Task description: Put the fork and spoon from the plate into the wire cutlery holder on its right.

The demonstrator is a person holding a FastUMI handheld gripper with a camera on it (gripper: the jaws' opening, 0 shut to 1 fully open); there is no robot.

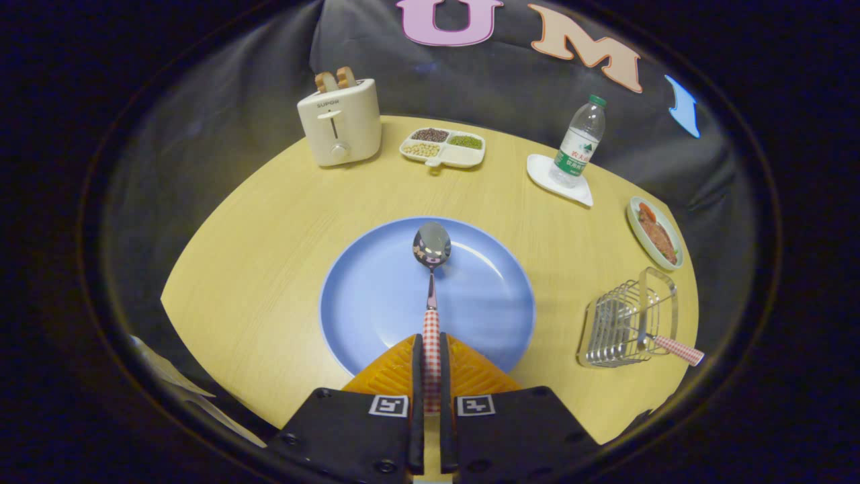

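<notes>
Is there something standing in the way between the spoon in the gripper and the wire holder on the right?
Nothing visible does. The gripper is shut on the spoon over the plate; only bare table lies toward the wire holder, where one checkered handle already sticks out.

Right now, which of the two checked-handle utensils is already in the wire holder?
The one on the right, with its handle sticking out of the wire holder. The spoon is clamped in the gripper above the blue plate.

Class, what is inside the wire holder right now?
One utensil stands in the holder, its checked handle sticking out; its head is hidden by wires. The tongs grip the spoon.
</notes>
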